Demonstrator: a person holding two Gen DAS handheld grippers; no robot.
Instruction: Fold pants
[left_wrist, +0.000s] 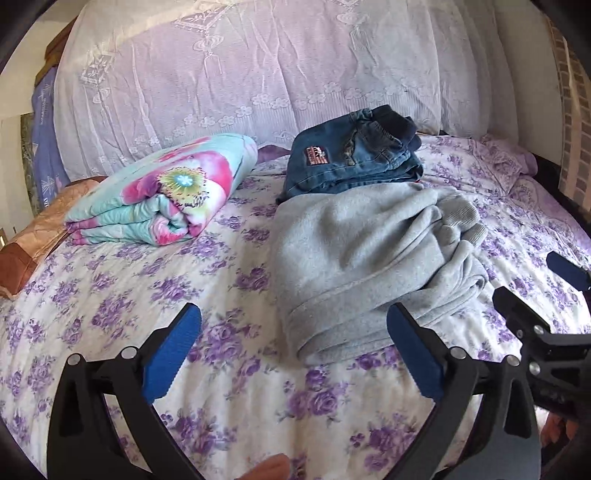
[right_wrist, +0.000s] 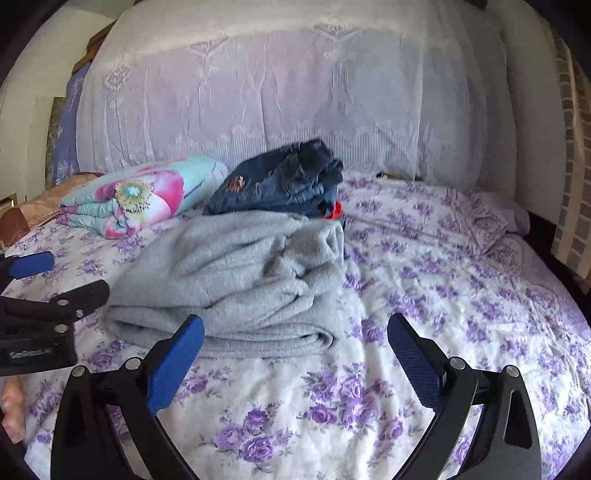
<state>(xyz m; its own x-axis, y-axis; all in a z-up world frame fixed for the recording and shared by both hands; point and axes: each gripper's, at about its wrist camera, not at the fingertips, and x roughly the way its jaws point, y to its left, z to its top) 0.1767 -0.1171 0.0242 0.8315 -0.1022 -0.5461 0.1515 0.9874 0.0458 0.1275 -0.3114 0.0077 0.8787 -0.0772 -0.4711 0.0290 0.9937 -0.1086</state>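
Both grippers hang low over the near part of the bed (left_wrist: 110, 295), and both are wide open with nothing in them. The left gripper (left_wrist: 293, 354) has only flowered sheet between its blue pads. The right gripper (right_wrist: 295, 354) is the same, just sheet between its pads.

The gray sweatpants (left_wrist: 362, 258) lie a little farther in, near the middle of the bed. They are already folded into a soft bundle. The thick folded edge faces the grippers and the bunched end points toward the far side. So the long way of the bundle runs from near to far.

From the left gripper the pants lie ahead and to the right. From the right gripper they lie ahead and to the left. Neither touches them, and both look about as near.

Behind the pants sit the folded jeans (left_wrist: 351, 158), touching their far end. The flowered blanket (left_wrist: 166, 192) rests toward the far left, well apart.
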